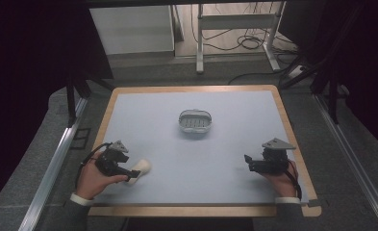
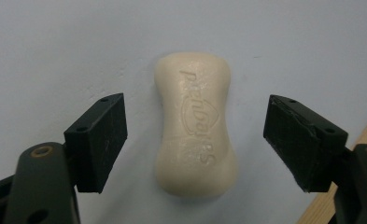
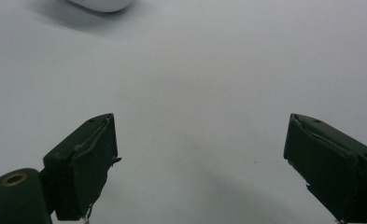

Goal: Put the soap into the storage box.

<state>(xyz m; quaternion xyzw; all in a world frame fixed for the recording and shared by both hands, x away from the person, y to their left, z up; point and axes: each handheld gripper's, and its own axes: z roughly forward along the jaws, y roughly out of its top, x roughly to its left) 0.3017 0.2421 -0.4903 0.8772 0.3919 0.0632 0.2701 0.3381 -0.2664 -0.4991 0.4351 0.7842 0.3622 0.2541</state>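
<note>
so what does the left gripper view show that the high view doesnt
Left gripper view: the raised lettering on the soap bar, and a clear gap between each pad and the bar, so the left tool straddles it without pressing.

High view: the white soap dish at mid-table, the right tool resting apart, both hands, and the floor beyond.

Both: the soap bar lying on the pale blue mat, near the table's wooden edge.
</note>
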